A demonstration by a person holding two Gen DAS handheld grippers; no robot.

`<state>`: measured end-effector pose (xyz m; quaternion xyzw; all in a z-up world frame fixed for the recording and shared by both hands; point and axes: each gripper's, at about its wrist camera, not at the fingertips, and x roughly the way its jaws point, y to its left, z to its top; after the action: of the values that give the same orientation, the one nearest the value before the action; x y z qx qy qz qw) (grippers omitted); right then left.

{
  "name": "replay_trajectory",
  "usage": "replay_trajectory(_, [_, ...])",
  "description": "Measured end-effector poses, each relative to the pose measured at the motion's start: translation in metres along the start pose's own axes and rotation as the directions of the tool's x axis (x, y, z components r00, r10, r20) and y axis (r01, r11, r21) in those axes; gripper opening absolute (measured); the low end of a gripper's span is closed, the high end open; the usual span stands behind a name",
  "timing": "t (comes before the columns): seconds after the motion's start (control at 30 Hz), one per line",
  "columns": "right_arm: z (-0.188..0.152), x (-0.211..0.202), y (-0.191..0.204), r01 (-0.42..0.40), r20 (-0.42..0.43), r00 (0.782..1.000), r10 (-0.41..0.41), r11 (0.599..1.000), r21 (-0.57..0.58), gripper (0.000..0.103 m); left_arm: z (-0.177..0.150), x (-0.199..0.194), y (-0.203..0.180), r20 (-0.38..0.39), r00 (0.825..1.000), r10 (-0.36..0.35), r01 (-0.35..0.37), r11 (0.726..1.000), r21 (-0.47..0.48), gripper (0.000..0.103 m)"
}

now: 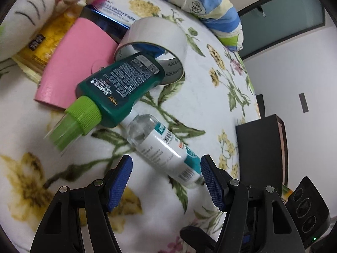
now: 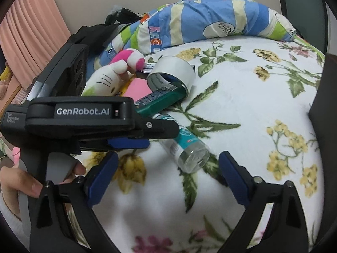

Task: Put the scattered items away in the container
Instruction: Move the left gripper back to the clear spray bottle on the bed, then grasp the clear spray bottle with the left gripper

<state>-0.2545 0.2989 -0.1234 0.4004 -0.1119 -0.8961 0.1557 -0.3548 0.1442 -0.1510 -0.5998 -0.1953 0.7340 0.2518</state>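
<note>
Clear bottle lies diagonal (base toward green bottle); both jaws wide, empty.

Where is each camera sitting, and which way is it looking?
Left wrist: sits on the left gripper, looks down at the clear bottle and green bottle; only its own fingers show.
Right wrist: sits on the right gripper, looks across the bed; the left gripper and a hand show.
Shared: both bottles, tape roll.

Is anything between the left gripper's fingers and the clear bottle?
No. In the left wrist view the left gripper hangs open over the clear bottle, with only flowered blanket around it.
</note>
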Motion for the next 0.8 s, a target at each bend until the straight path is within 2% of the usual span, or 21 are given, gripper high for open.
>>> replay_trajectory(0.4, [0.004, 0.034, -0.007, -0.003, -0.036, 0.999, 0.003, 1.0, -0.005, 0.086, 0.012, 0.018, 0.009, -0.011, 1.0, -0.001, 0.001, 1.0, -0.028, 0.067])
replay_trajectory(0.47, [0.004, 0.039, -0.01, -0.012, -0.045, 0.999, 0.012, 1.0, 0.002, 0.081, 0.013, 0.02, 0.009, -0.012, 1.0, 0.002, -0.002, 1.0, -0.028, 0.067])
replay_trajectory(0.53, [0.003, 0.044, -0.012, -0.021, -0.057, 0.998, 0.021, 1.0, 0.006, 0.068, 0.013, 0.022, 0.009, -0.007, 1.0, 0.005, -0.005, 1.0, -0.024, 0.067])
replay_trajectory(0.6, [0.002, 0.047, -0.013, -0.033, -0.065, 0.997, 0.033, 0.999, 0.007, 0.061, 0.013, 0.023, 0.007, 0.006, 1.0, 0.009, -0.009, 1.0, -0.008, 0.067])
replay_trajectory(0.8, [0.0, 0.045, -0.015, -0.031, -0.065, 0.997, 0.032, 0.999, 0.023, 0.049, 0.007, 0.023, 0.0, 0.044, 0.998, 0.04, -0.043, 0.997, 0.058, 0.067])
